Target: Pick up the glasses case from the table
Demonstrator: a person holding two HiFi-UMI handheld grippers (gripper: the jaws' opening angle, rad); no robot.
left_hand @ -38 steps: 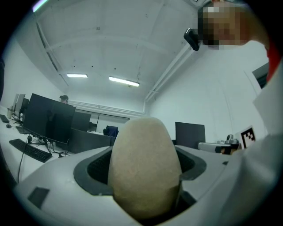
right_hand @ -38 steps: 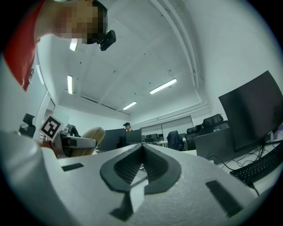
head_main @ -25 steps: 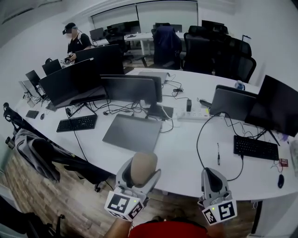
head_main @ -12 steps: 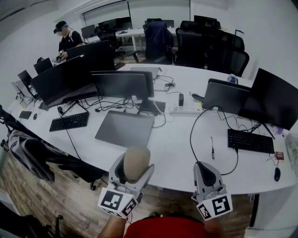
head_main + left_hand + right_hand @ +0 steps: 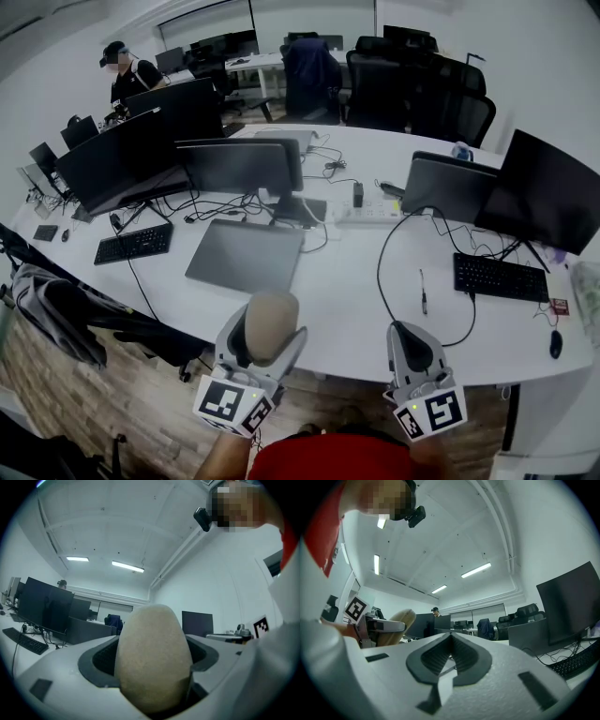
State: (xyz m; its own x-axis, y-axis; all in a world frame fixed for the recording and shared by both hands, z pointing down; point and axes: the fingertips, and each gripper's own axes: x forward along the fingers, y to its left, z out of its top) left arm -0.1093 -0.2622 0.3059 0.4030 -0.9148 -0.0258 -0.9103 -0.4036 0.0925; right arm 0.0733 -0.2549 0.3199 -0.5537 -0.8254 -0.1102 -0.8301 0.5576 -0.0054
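Observation:
A tan, egg-shaped glasses case (image 5: pixel 270 326) stands upright between the jaws of my left gripper (image 5: pixel 263 339), which is shut on it and held off the white table (image 5: pixel 347 300), near its front edge. In the left gripper view the glasses case (image 5: pixel 153 658) fills the middle, clamped by the dark pads. My right gripper (image 5: pixel 409 343) hangs beside it to the right, shut with nothing in it; in the right gripper view its pads (image 5: pixel 451 660) meet, and the glasses case (image 5: pixel 397 627) shows at the left.
On the table stand several monitors (image 5: pixel 244 167), a closed grey laptop (image 5: pixel 246 255), two keyboards (image 5: pixel 500 277), a power strip (image 5: pixel 368 216) and cables. A person (image 5: pixel 125 77) stands at the far left. Black office chairs (image 5: pixel 412 89) line the back. A jacket-draped chair (image 5: pixel 56 305) stands left.
The head view has drifted, so the table sits slightly lower-left in frame. Both grippers hold their pose; the case stays clamped in the left one.

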